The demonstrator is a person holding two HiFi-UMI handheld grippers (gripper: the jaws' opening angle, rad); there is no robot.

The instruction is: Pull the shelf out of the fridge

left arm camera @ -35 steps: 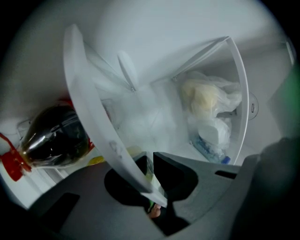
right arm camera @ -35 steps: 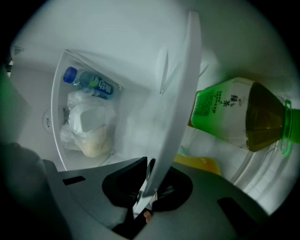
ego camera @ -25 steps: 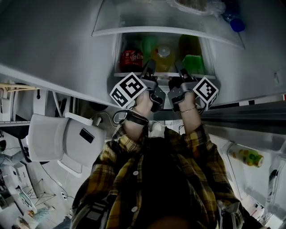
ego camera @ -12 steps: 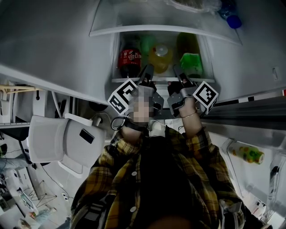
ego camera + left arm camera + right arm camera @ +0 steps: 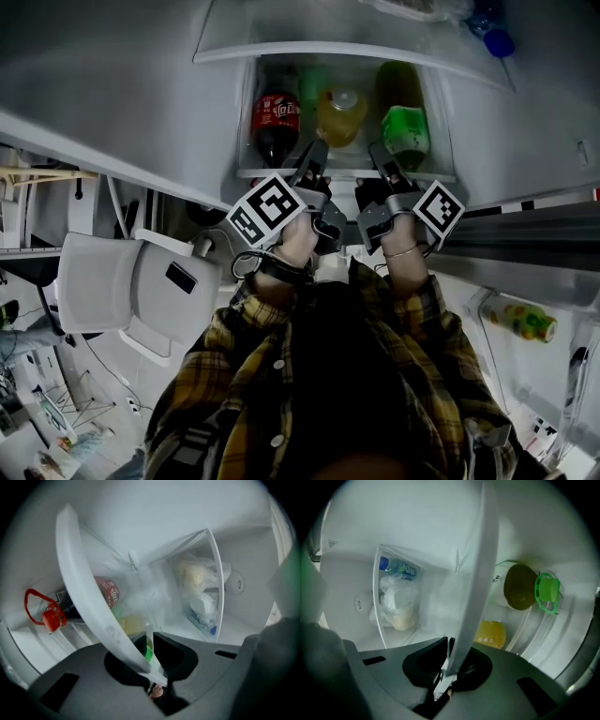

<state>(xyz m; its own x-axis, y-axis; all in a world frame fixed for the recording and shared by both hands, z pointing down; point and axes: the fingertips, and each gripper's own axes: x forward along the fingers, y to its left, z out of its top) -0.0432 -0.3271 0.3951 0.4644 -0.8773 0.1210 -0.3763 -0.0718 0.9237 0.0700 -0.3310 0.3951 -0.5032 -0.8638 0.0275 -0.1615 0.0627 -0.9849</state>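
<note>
Sliding outward since a second ago, the clear, white-rimmed shelf [image 5: 342, 172] shows more of its cola bottle [image 5: 275, 120], round yellow bottle [image 5: 340, 114] and green-capped bottle [image 5: 520, 588] at the head view's upper centre. The left gripper [image 5: 316, 150] clamps the thin flat rim. The right gripper [image 5: 380, 152], its jaws just tightening, pinches the rim too.

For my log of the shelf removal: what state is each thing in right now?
fridge, open.
shelf, front edge clamped by both grippers.
left gripper, shut on shelf.
right gripper, shut on shelf, jaws just tightened slightly.
cola bottle, capped.
green-capped bottle, capped.
</note>
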